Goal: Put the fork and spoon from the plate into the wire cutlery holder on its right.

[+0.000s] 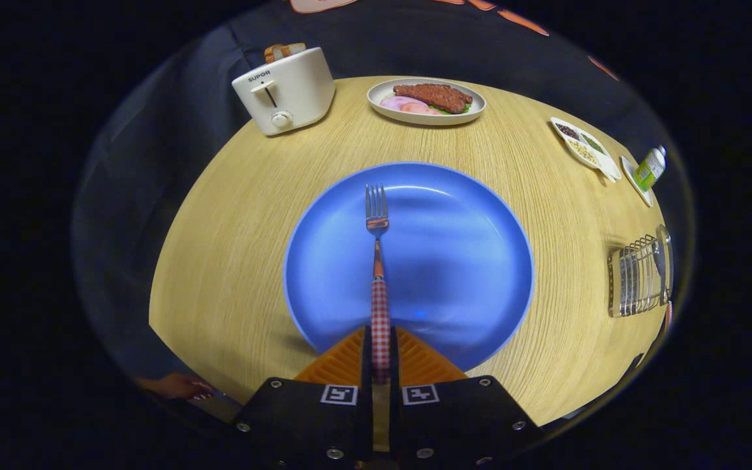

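Observation:
My gripper is shut on the fork, both fingers pressing on its red-and-white checked handle. The fork points straight ahead over the blue plate, its metal tines out beyond the fingers near the plate's far half. No other cutlery lies on the plate. The wire cutlery holder stands on the wooden table to the right of the plate, and a checked handle like the fork's pokes out at its near right corner.
A white toaster with bread in it stands at the far left of the table. A plate of meat sits at the back, a divided condiment dish and a small green bottle at the far right. A person's hand rests at the table's near left edge.

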Demonstrator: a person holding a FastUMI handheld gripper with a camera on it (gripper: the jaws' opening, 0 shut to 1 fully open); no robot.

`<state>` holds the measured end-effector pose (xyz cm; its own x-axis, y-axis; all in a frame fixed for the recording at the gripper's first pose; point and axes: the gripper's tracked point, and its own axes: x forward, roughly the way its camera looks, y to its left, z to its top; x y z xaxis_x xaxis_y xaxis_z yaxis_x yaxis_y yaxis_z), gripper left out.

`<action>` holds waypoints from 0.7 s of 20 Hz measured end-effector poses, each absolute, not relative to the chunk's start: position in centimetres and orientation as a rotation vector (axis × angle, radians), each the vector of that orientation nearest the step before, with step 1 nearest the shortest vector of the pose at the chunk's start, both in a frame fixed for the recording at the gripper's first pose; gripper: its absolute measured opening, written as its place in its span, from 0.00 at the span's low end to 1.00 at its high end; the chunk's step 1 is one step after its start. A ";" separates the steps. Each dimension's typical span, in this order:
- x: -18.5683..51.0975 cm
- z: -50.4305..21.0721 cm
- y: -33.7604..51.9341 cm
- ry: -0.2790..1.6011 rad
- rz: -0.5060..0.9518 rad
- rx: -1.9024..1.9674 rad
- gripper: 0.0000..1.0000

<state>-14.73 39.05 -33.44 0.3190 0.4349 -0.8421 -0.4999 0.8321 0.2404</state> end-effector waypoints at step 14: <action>-10.7 -26.5 24.3 1.075 0.456 -0.046 0.10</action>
